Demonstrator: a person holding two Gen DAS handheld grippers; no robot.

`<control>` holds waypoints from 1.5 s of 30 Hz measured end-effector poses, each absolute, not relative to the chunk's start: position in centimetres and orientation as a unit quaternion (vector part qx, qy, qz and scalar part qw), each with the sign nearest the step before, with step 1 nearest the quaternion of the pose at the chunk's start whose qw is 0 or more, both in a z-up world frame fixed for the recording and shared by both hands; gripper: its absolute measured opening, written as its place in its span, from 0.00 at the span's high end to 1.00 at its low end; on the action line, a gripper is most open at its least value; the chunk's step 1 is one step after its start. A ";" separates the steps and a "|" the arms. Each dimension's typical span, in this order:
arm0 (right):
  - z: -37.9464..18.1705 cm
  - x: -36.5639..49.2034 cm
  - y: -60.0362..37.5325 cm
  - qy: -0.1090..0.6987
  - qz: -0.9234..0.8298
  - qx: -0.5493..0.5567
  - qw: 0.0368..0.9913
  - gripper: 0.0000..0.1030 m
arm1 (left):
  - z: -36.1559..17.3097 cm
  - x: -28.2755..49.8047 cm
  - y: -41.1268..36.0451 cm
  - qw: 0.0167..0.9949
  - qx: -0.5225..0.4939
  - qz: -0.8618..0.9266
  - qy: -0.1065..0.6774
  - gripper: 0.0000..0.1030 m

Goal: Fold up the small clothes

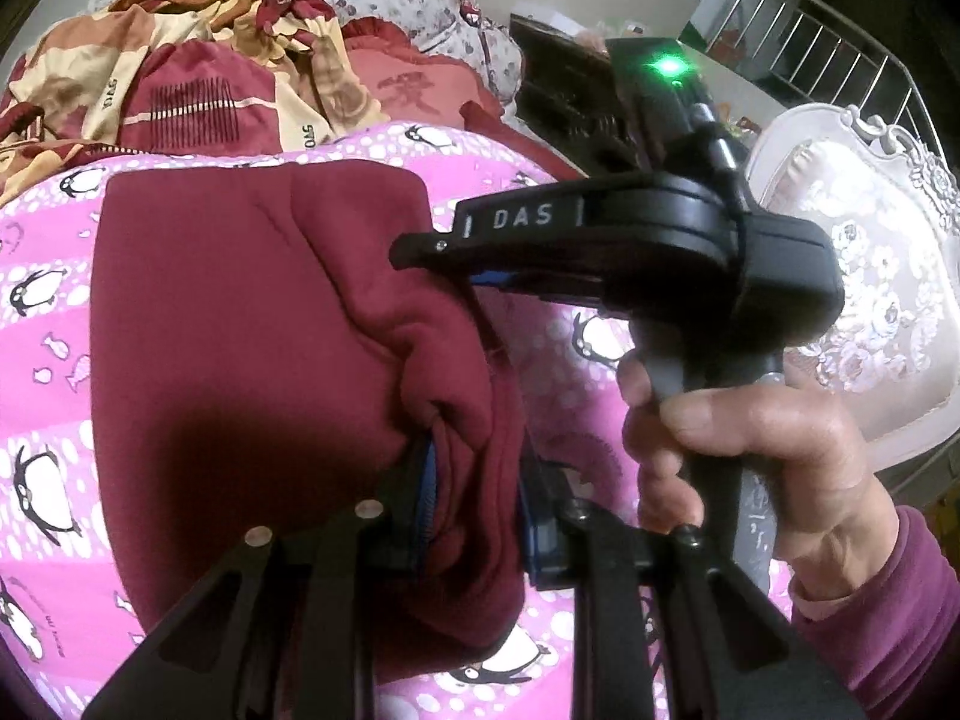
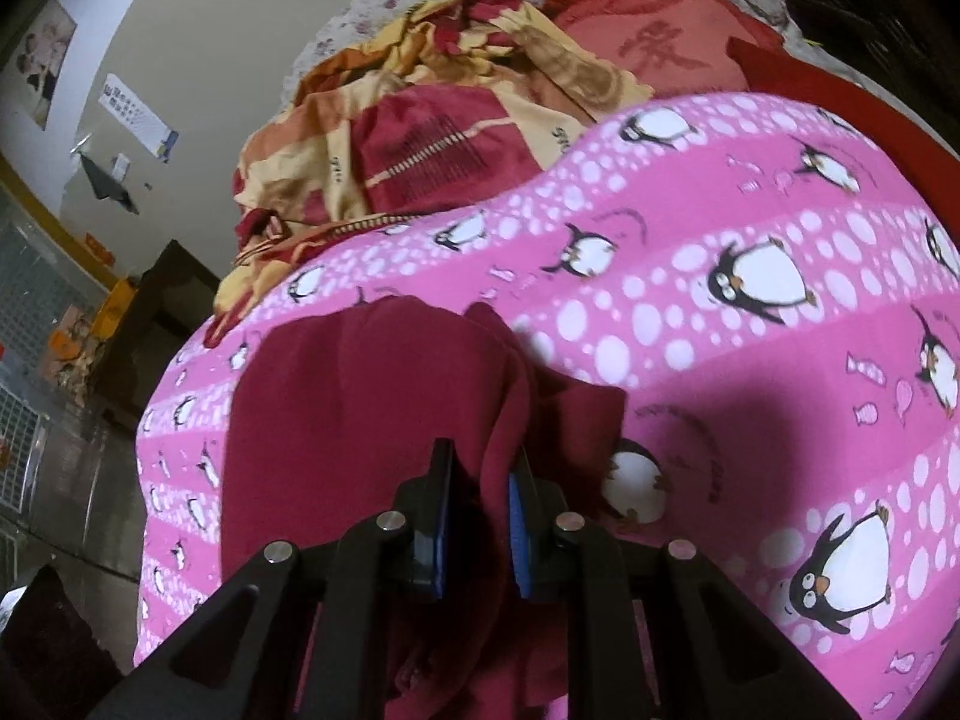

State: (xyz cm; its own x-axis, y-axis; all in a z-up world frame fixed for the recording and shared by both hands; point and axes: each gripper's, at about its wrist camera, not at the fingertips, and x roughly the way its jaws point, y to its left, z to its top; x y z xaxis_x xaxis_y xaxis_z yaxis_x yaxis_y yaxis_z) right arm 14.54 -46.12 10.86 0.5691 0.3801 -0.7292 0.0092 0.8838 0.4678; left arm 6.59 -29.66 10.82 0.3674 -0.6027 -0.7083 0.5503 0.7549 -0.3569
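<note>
A dark red fleece garment (image 1: 240, 312) lies partly folded on a pink penguin-print blanket (image 1: 42, 324). My left gripper (image 1: 474, 480) is shut on a bunched edge of the garment at its right side. My right gripper (image 1: 420, 252) reaches in from the right, held by a hand (image 1: 762, 450), with its tips at the same bunched edge. In the right wrist view the right gripper (image 2: 480, 480) is shut on a fold of the red garment (image 2: 336, 408), which hangs between its blue pads over the blanket (image 2: 750, 312).
A crumpled red and cream quilt (image 1: 198, 72) and a red pillow (image 1: 414, 90) lie behind the blanket. A white ornate chair (image 1: 870, 276) stands at the right, with a metal rail (image 1: 810, 42) beyond. The right wrist view shows a wall (image 2: 198, 42) and floor (image 2: 72, 480) on the left.
</note>
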 end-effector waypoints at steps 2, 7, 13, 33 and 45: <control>10.4 14.6 -46.1 0.455 0.102 0.214 0.858 0.83 | 10.6 6.6 -29.9 0.825 -0.026 -0.348 0.445 0.78; 10.5 14.3 -45.8 0.455 0.095 0.198 0.863 0.83 | 10.4 6.4 -30.0 0.826 -0.023 -0.345 0.446 0.78; 10.9 13.6 -46.4 0.449 0.087 0.217 0.862 0.68 | 11.2 6.2 -29.5 0.812 -0.041 -0.358 0.460 0.58; 10.9 5.3 -44.3 0.432 0.080 0.176 0.881 0.86 | 10.5 3.9 -23.1 0.847 0.023 -0.282 0.449 0.27; 12.3 4.7 -46.1 0.371 0.094 0.262 0.886 0.49 | 12.9 4.7 -22.6 0.864 0.018 -0.273 0.423 0.27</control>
State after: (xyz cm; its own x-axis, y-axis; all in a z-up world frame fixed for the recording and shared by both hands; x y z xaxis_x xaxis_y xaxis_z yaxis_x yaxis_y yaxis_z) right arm 4.72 -46.14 12.27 0.7071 0.3613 -0.6079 0.0271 0.8452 0.5338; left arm 4.66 -22.64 12.94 0.4936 -0.4560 -0.7406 0.4859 0.8508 -0.2001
